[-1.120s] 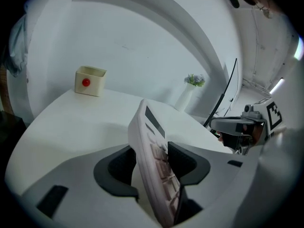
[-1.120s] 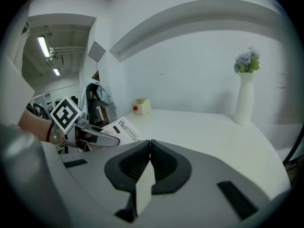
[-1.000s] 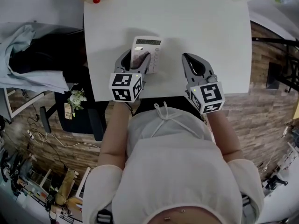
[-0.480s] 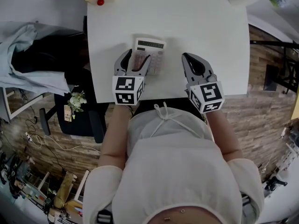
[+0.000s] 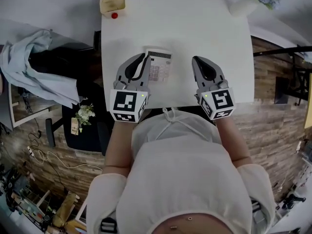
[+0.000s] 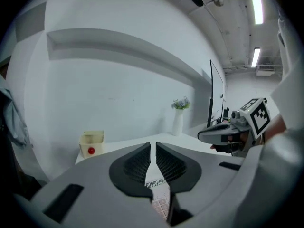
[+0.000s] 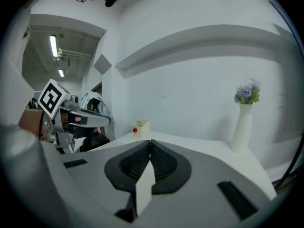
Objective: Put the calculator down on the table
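Note:
The white calculator lies flat on the white table, display toward the far edge. My left gripper hovers above its left side and touches nothing. Its jaws are closing, with only a thin slit left and nothing between them. In the left gripper view the calculator shows below, through the slit between the left gripper's tips. My right gripper hangs to the right of the calculator, shut and empty, its tips together in the right gripper view.
A yellow box with a red ball sits at the table's far left corner. A white vase with flowers stands at the far right corner. A chair with clothes is left of the table.
The left gripper's jaws opened off the calculator, then drew nearly together as the gripper rose. The right gripper rose too. The calculator stays on the table.

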Available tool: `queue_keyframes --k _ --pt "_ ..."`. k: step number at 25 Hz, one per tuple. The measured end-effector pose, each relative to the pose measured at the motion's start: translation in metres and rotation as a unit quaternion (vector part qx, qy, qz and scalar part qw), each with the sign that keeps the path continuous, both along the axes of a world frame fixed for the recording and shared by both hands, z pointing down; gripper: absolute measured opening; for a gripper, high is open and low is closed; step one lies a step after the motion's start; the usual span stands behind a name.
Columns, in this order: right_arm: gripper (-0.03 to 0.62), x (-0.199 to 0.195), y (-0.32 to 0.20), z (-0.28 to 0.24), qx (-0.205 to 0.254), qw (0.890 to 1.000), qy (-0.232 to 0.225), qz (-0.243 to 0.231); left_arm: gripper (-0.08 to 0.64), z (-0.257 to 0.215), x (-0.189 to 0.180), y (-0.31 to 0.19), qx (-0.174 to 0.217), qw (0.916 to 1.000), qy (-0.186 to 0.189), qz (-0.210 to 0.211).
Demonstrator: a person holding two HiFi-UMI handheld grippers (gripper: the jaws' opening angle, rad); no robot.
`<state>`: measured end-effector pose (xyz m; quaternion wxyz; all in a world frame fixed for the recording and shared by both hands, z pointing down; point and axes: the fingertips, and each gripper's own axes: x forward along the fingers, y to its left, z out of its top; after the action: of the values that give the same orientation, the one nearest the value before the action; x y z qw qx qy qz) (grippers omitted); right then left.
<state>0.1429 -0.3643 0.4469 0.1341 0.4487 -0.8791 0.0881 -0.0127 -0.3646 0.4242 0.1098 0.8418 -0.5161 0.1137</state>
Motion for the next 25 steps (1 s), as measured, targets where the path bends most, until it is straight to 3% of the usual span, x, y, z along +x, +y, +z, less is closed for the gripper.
queue_keyframes --k 4,9,15,25 --pt "0.006 0.008 0.0 -0.023 0.034 0.999 -0.005 0.012 0.03 -0.041 0.001 0.009 0.04 0.9992 0.004 0.01" --pt "0.006 0.018 0.003 -0.051 0.068 0.997 -0.018 0.011 0.018 -0.073 0.008 0.02 0.072 0.9969 -0.025 0.016" --pt "0.005 0.022 0.005 -0.072 0.097 0.995 -0.022 0.004 0.018 -0.087 0.009 0.022 0.087 0.9958 -0.024 0.013" --pt "0.003 0.018 0.006 -0.072 0.081 0.996 -0.021 -0.009 0.018 -0.087 -0.002 0.02 0.077 0.997 -0.008 0.0"
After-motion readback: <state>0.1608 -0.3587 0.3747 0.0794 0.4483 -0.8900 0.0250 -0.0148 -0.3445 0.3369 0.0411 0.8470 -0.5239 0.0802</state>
